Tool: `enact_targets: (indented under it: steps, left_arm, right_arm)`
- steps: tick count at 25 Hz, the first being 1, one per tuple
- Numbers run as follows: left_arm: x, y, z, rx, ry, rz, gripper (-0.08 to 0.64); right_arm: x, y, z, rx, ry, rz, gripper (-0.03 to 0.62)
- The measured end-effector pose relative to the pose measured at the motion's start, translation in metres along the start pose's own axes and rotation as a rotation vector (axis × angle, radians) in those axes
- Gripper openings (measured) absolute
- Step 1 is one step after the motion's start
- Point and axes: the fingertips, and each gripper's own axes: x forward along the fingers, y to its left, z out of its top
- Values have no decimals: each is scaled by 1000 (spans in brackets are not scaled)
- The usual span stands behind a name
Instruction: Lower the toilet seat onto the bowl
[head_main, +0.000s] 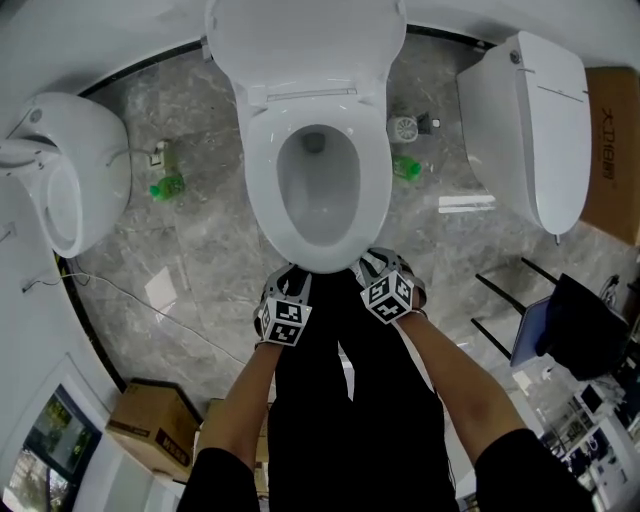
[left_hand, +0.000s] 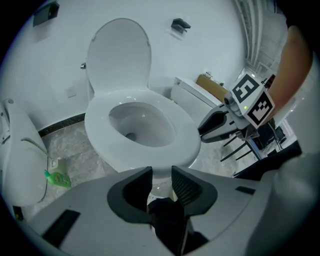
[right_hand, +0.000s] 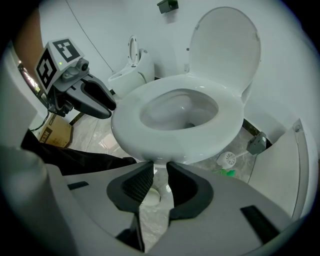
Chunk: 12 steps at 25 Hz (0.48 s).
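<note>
The white toilet seat (head_main: 262, 190) lies flat on the bowl, and its lid (head_main: 300, 45) stands upright against the wall behind. Both grippers hang at the bowl's front rim, pointing steeply down. My left gripper (head_main: 292, 278) sits just left of the rim's front tip, my right gripper (head_main: 382, 272) just right of it. In the left gripper view the left gripper (left_hand: 161, 172) stands open just below the seat (left_hand: 182, 135), nothing between its pads. In the right gripper view the right gripper (right_hand: 160, 167) is also open under the seat's (right_hand: 225, 130) front edge, floor showing through the gap.
Another white toilet (head_main: 70, 170) stands at the left and a third (head_main: 530, 120) at the right. Green bottles (head_main: 168, 187) lie on the marble floor beside the bowl. Cardboard boxes (head_main: 150, 420) sit at lower left, a black rack (head_main: 510, 300) at right. My legs in black trousers (head_main: 350, 400) stand before the bowl.
</note>
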Motion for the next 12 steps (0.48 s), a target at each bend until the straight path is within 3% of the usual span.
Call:
enact_targets:
  steps: [12]
  left_arm:
    - [32, 5, -18, -61, 14, -2, 147]
  right_arm:
    - [33, -1, -14, 45, 45, 21, 106]
